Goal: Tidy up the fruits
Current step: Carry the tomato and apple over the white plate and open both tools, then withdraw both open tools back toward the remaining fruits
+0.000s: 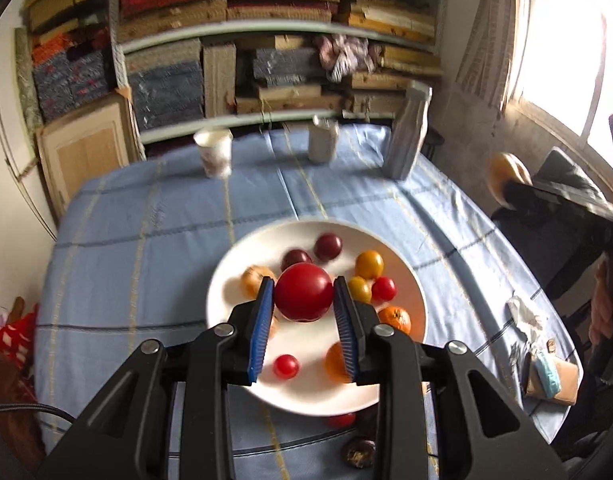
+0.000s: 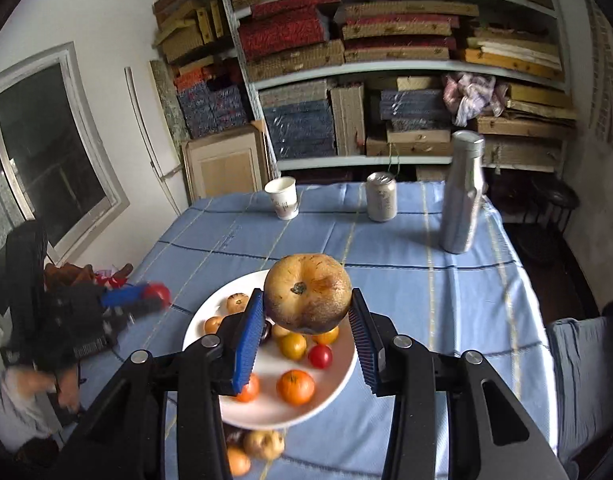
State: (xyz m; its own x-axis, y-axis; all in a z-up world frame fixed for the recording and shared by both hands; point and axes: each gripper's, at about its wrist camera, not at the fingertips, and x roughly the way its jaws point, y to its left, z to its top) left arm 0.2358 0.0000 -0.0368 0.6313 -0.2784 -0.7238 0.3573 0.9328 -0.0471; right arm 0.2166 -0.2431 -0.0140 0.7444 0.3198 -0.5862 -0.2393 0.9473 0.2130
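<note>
The right claw [image 2: 308, 320] pinches a big tan, brown-blotched fruit [image 2: 307, 293] between its blue pads, held in the air above the white plate [image 2: 346, 364]. It looks heavy and soft where it is bruised, so a broad hold at its widest part suits it. The left claw [image 1: 304, 300] is closed on a smooth red tomato [image 1: 303, 297], also clear of the plate; taut, slippery skin, easily crushed, best held gently at its sides. Smaller fruits lie on the plate near the tabletop's [image 2: 426, 300] front edge.
</note>
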